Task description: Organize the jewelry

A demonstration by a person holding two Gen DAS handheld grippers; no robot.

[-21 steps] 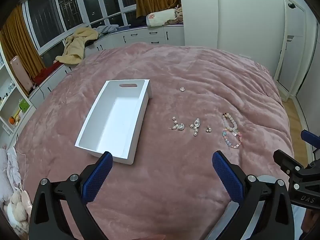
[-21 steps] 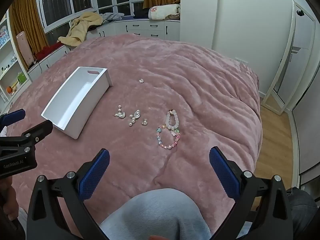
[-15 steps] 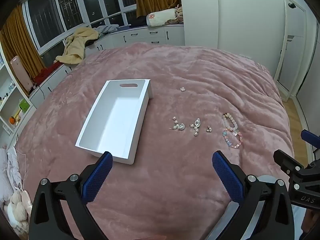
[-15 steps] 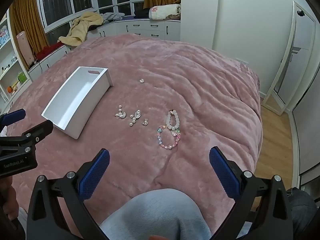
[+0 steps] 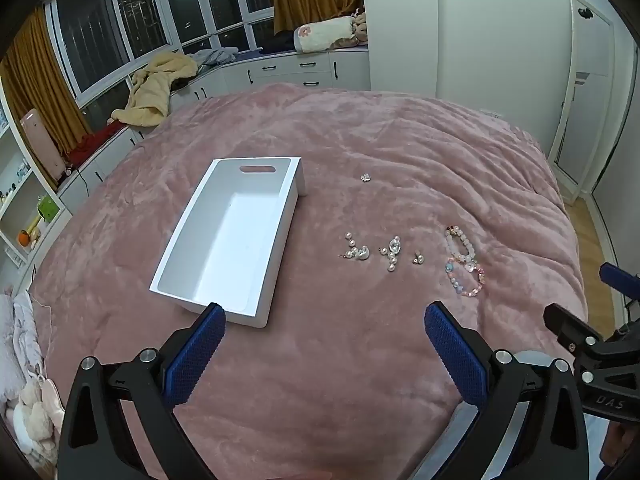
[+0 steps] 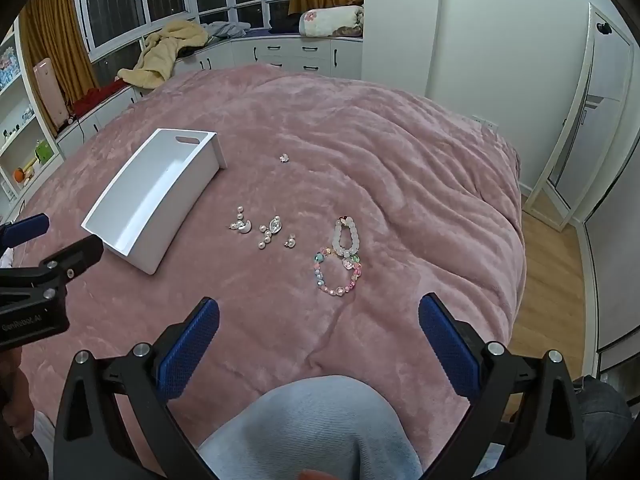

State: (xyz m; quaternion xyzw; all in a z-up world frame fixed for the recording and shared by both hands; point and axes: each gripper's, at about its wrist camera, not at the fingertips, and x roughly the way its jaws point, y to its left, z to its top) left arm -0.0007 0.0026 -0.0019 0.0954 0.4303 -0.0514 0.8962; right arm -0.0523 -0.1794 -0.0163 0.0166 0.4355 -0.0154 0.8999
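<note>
Both grippers, left gripper (image 5: 322,322) and right gripper (image 6: 318,316), spread wide, holding nothing, above pink blanket (image 6: 400,168). Bracelets (image 6: 340,258) and pearl earrings (image 6: 262,230) lie right of white tray (image 5: 228,236).

pink blanket (image 5: 360,128) | yellow robe (image 5: 156,92) on window bench | rolled pillow (image 6: 330,20)

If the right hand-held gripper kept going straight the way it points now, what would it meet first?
Most likely the colourful bead bracelet on the pink blanket; it lies just ahead of the open right hand-held gripper. Depth is hard to judge, so it may touch bare blanket first.
</note>
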